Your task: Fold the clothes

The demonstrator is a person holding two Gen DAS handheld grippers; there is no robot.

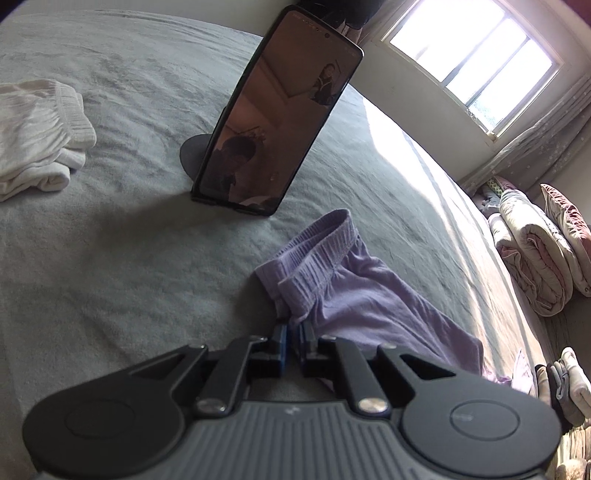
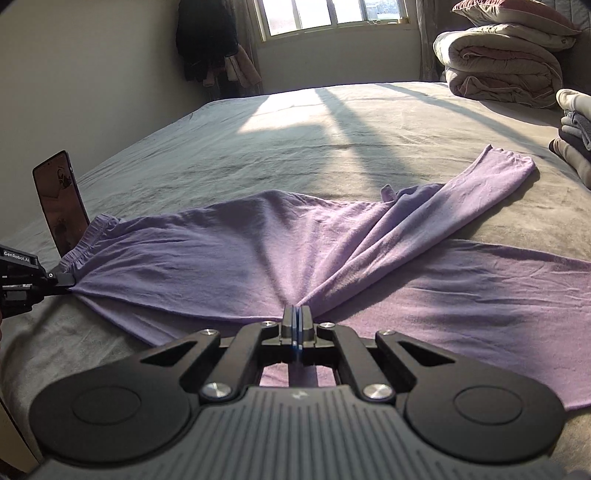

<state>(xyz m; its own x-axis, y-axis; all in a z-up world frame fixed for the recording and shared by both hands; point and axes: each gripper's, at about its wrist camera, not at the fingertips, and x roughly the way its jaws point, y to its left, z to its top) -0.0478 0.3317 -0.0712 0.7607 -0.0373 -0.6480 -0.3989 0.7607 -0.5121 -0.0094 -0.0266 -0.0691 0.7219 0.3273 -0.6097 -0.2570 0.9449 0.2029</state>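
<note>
Purple trousers (image 2: 229, 254) lie spread across the near part of the bed (image 2: 332, 122), waistband (image 1: 314, 236) to the left beside an upright phone (image 1: 280, 110) on its stand, legs running off to the right. One leg (image 2: 461, 184) is thrown over at an angle toward the far right; the other runs flat toward the near right.

Left tongs (image 1: 291, 328): closed on the cloth at the near corner of the waistband, fabric pinched between the blue pads. Right tongs (image 2: 296, 317): closed on the near edge around the crotch, with creases fanning out from the pinch.

Step in hand, as I judge it: both tongs hold one long edge, which suits either straightening the garment or carrying that edge over for a lengthwise fold. The legs are not yet stacked on one another, so the fold is not finished.

Next move calls for both grips to travel together at an even height, keeping the cloth taut between them, so that the crossed leg does not drag into a bunch.

Surface: grey sheet, soft, lightly wrinkled, sunlit band on the far side. Room: window (image 2: 332, 14) at the far wall, rolled quilts (image 2: 498, 62) at far right, a stack of folded clothes (image 2: 574, 136) on the right, a white folded garment (image 1: 40, 136) at the left, dark clothing hanging by the window.
</note>
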